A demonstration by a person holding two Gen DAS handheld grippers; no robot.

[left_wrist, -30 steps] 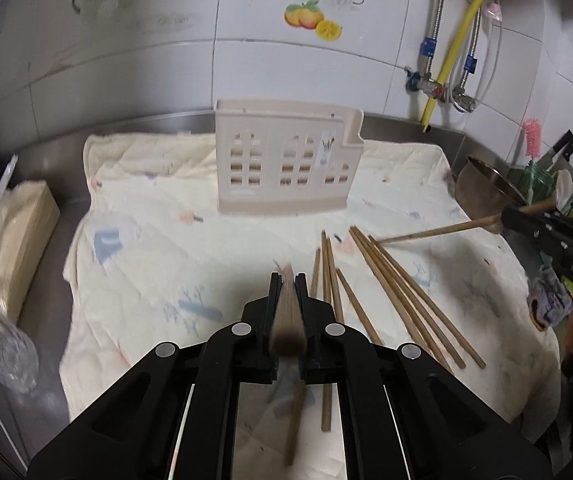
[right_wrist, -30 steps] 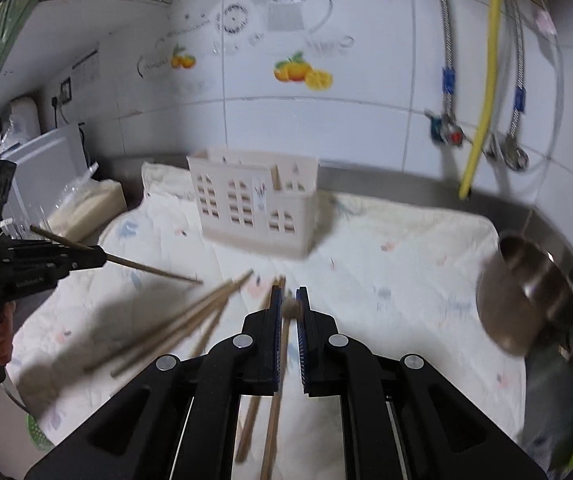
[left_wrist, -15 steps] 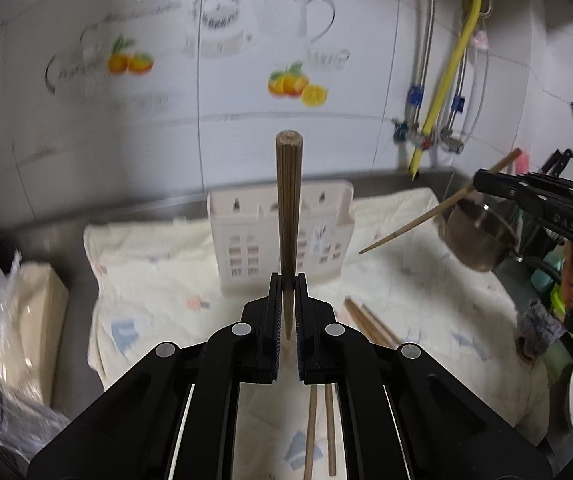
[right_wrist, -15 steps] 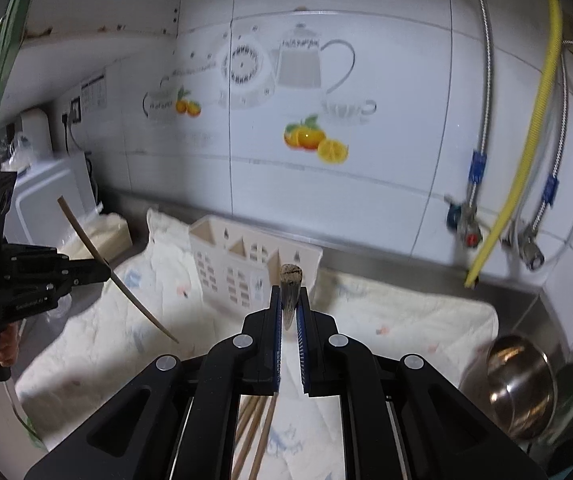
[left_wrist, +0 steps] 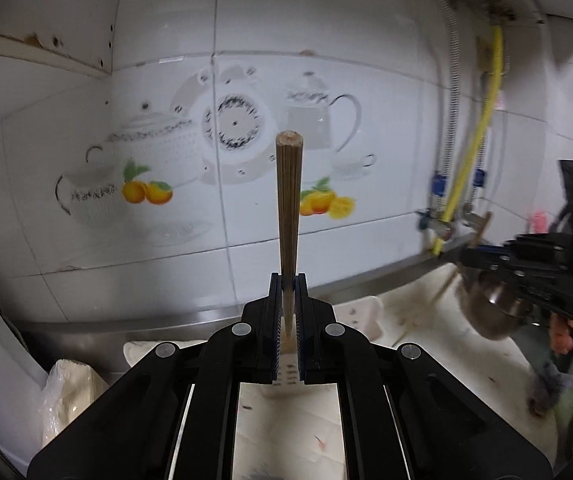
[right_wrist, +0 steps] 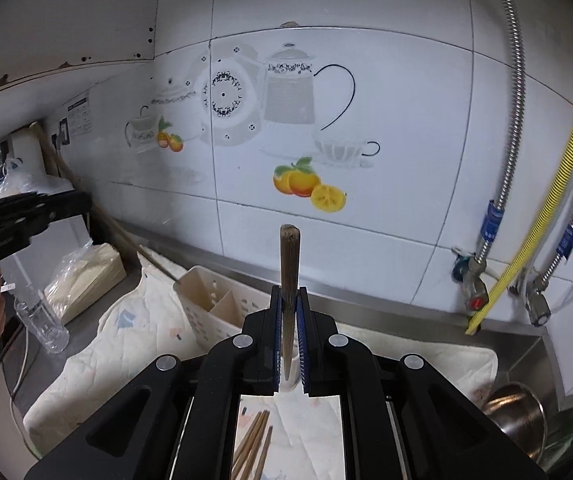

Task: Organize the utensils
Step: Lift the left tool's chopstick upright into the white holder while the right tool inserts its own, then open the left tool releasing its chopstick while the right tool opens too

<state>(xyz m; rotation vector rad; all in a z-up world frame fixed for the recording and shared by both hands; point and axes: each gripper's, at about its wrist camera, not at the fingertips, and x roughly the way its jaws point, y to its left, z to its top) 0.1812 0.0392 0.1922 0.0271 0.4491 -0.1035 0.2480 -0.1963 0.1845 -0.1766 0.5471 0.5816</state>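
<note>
Both tongs raised since earlier, left tongs (left_wrist: 288, 284) clamping chopstick (left_wrist: 288, 208), right tongs (right_wrist: 289, 300) clamping another chopstick (right_wrist: 289, 264)

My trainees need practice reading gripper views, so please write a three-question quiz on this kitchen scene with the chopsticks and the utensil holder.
1. True or false: the left gripper is shut on a brown wooden chopstick.
2. What does the right gripper hold?
A. a metal spoon
B. a dark wooden chopstick
C. nothing
3. Fill in: loose chopsticks lie on the pale ___ below the right gripper.

Key
1. True; the stick stands upright between the pads.
2. B.
3. Cloth; the beige slotted plastic utensil holder stands on it too.
</note>
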